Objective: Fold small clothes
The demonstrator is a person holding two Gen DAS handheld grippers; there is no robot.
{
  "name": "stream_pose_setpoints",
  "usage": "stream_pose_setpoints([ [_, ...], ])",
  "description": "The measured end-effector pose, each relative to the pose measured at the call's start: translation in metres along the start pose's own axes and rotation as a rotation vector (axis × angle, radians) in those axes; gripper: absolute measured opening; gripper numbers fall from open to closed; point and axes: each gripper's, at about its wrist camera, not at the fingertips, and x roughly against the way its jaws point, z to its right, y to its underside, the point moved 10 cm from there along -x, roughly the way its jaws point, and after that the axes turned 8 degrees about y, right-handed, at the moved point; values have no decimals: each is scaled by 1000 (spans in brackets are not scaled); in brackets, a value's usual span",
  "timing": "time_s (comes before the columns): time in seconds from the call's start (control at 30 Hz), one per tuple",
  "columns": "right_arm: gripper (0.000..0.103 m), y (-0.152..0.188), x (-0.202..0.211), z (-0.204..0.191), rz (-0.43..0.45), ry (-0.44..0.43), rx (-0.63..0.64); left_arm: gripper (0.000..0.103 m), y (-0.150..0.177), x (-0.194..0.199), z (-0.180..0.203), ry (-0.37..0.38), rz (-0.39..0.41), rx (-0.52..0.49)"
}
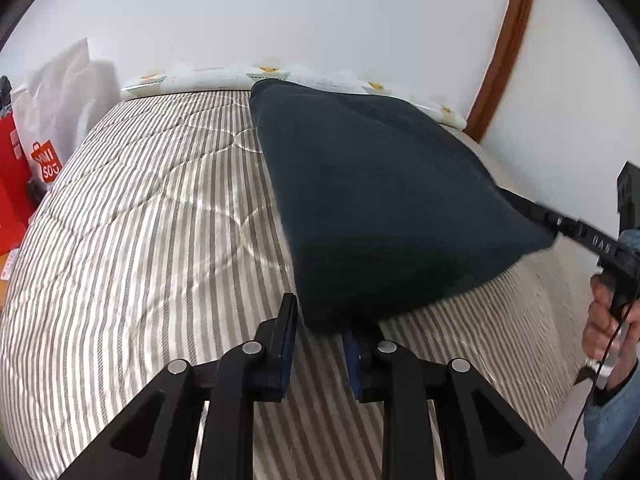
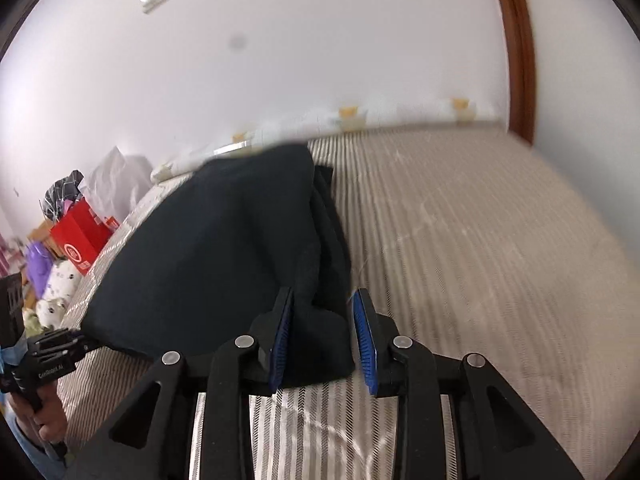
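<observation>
Red bag [image 1: 10,184] and white bags [image 1: 60,104] are standing off the bed's left edge; in the right wrist view a purple bag [image 2: 38,264] and soft toys [image 2: 60,284] are lying there too. Striped bed [image 1: 140,240] is carrying everything. Dark cloth [image 1: 380,208] is lying toward the bed's far right part, its far end reaching the far edge by the patterned pillow [image 1: 208,78], its near end raised off the bed.

Left hand-held gripper [image 1: 324,320] is sitting at the cloth's near left corner; the cloth is covering the right finger's tip and the left finger is standing clear beside it, so I cannot tell if it is gripping.

Right hand-held gripper [image 2: 324,320] is sitting at the cloth's [image 2: 224,252] near right corner, blue pads [image 2: 366,344] spread apart, cloth bunching between them and touching the left pad, a gap showing at the right pad. From the left wrist view this hand-held gripper [image 1: 532,210] is poking under the cloth edge, with the person's hand [image 1: 608,312] holding its handle. Brown door frame [image 1: 504,48] is curving up on the far right.
</observation>
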Motion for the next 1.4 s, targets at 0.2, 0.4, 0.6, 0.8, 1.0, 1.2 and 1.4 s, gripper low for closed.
stream_pose_setpoints([
  [0.2,31,-11,-8,-26,14,31,68,29,-4,44,8,54,76,36],
  [0.4,29,16,-31,-18,-57,74,86,42,-40,49,10,37,132,14],
  [0.6,31,-10,-23,-13,-46,85,95,45,-27,-8,-8,-7,-10,25],
  [0.8,32,-35,-74,-23,-122,55,73,46,-34,-2,-4,-6,-12,-26],
  [1.0,4,-43,-106,-37,-145,4,60,51,-68,-19,-18,-32,2,0],
  [1.2,4,-48,-102,-16,-134,19,1,52,-69,-24,-12,-43,-3,-17],
  [1.4,12,-40,-51,-20,-65,18,9,52,-60,-20,-8,-59,-3,-6],
])
